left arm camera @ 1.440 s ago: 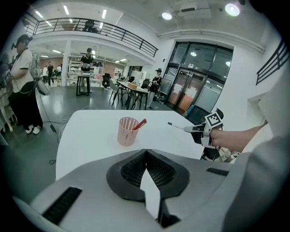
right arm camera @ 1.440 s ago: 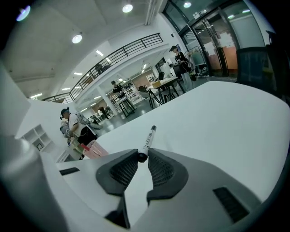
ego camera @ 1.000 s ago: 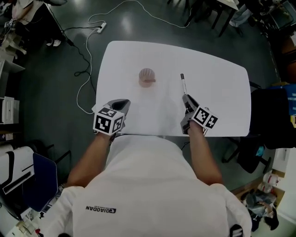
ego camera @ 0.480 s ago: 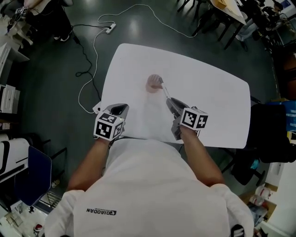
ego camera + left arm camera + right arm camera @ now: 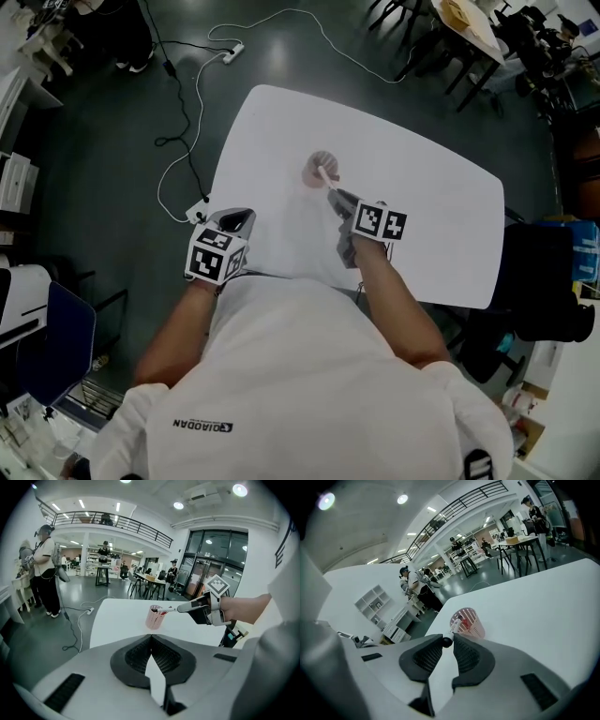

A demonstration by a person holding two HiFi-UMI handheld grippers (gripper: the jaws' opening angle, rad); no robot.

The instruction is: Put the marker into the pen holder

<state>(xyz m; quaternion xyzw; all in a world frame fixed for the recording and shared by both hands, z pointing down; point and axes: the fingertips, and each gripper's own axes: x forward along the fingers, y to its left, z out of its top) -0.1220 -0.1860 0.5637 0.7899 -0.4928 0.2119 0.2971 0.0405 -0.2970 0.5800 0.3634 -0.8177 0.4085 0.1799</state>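
Note:
A pink mesh pen holder [image 5: 322, 168] stands upright near the middle of the white table [image 5: 431, 216]. My right gripper [image 5: 336, 195] is shut on the back end of a white marker [image 5: 327, 178]. The marker slants up toward the holder, and its far tip is over the holder's rim. In the right gripper view the marker [image 5: 454, 626] runs from the right gripper [image 5: 447, 641] to the pen holder [image 5: 469, 623]. My left gripper [image 5: 240, 221] sits at the table's near left edge, shut and empty. From the left gripper [image 5: 151, 637] I see the pen holder [image 5: 154, 617] and the marker [image 5: 169, 610].
A cable with a power strip [image 5: 232, 49] lies on the dark floor left of and beyond the table. Dark chairs [image 5: 544, 281] stand at the right. People [image 5: 44, 573] stand far off in the hall. The table's near edge runs just under both hands.
My right gripper has carried the marker left across the table, from well right of the pen holder to its rim. The left gripper has shifted only a little.

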